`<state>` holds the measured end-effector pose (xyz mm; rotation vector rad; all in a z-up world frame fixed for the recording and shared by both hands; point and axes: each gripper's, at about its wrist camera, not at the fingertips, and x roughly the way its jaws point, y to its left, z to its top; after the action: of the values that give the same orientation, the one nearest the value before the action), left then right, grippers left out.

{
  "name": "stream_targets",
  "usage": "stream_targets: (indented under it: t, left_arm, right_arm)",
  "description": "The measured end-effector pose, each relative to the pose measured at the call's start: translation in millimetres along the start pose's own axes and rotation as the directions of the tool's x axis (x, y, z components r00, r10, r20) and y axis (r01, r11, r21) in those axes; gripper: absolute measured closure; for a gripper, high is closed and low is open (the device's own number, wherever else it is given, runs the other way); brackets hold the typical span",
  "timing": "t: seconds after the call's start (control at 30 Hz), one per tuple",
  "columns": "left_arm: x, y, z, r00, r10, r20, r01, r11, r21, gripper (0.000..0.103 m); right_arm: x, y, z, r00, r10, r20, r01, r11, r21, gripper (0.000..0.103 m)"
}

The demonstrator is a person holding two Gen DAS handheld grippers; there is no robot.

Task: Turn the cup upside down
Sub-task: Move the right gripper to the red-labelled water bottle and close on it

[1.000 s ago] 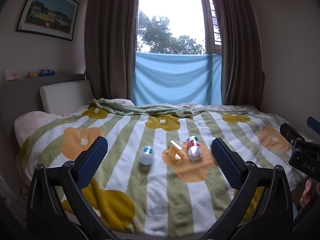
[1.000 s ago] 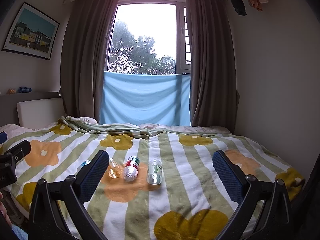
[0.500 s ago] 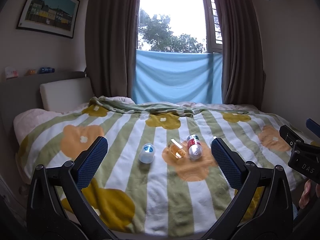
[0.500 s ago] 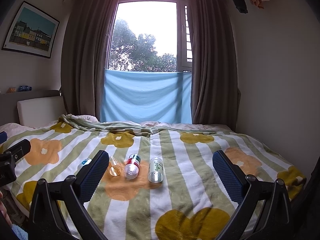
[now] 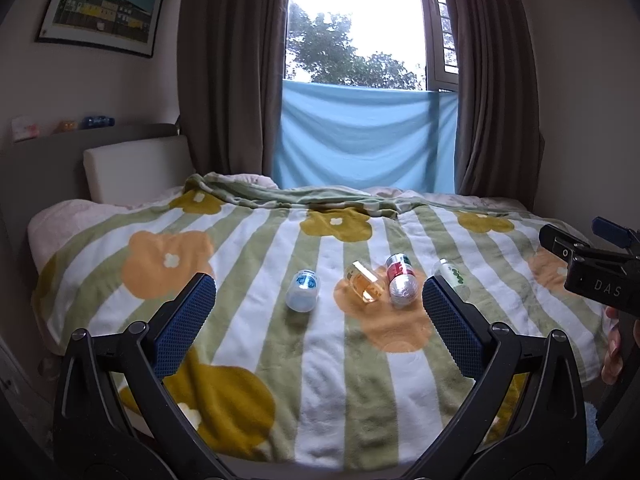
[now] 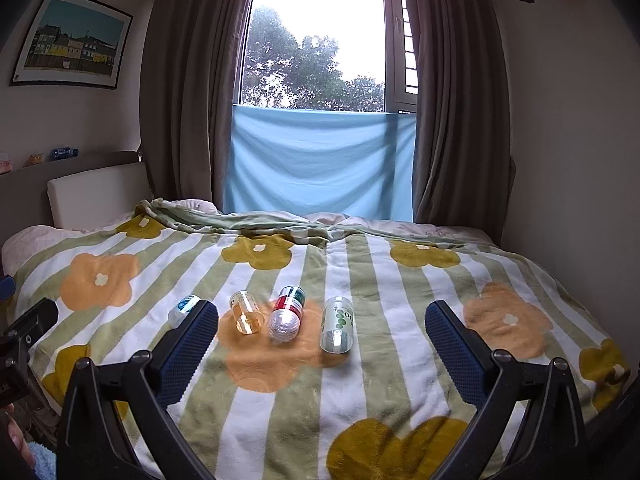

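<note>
Several small cups lie on their sides in a row on the flowered blanket (image 5: 248,344). From left to right they are a white cup with a blue print (image 5: 303,291), an amber clear cup (image 5: 363,287), a red-and-green cup (image 5: 401,280) and a clear cup with green dots (image 5: 452,276). My left gripper (image 5: 317,281) is open, held short of the row. In the right wrist view the green-dotted cup (image 6: 338,324) lies between the fingers of my open right gripper (image 6: 321,307), farther off. The blue-print cup (image 6: 183,309) is half hidden behind that gripper's left finger (image 6: 188,344). Neither gripper touches a cup.
The bed fills the room below a window with a blue cloth (image 6: 320,164) and dark curtains. A white headboard cushion (image 5: 136,172) stands at the left. The right gripper's body (image 5: 592,276) and a hand show at the right edge. Blanket folds (image 6: 248,224) lie beyond the cups.
Both cameras have tipped slightly downward, so the cups and window sit higher in each view. The cups have not moved. Both grippers have stayed open.
</note>
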<state>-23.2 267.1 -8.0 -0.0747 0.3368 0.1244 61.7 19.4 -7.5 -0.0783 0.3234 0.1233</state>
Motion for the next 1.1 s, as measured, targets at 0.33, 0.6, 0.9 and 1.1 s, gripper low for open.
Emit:
stream_targets:
  t: [0.33, 0.6, 0.9, 1.1]
  left_arm:
    - [41.9, 19.8, -19.2, 0.995, 0.028, -0.091, -0.031, 0.999, -0.026, 0.000]
    - [77.6, 27.2, -45.2, 0.985, -0.005, -0.170, -0.004, 0.998, -0.055, 0.000]
    - [110.7, 26.1, -69.1, 0.969, -0.047, -0.241, 0.033, 0.998, -0.062, 0.000]
    - [125.4, 24.3, -78.6, 0.959, -0.064, -0.277, 0.050, 0.997, -0.059, 0.000]
  right_arm:
    - [147.9, 22.7, 61.4, 0.967, 0.085, -0.241, -0.117, 0.986, -0.122, 0.000]
    - [321.5, 55.2, 53.0, 0.818, 0.026, -0.574, -0.147, 0.975, -0.165, 0.000]
    - [434.8, 66.0, -0.9, 0.643, -0.070, -0.763, -0.092, 0.982, -0.167, 0.012]
    - [460.5, 62.1, -28.0, 0.575, -0.032, -0.817, -0.074, 0.993, -0.091, 0.027]
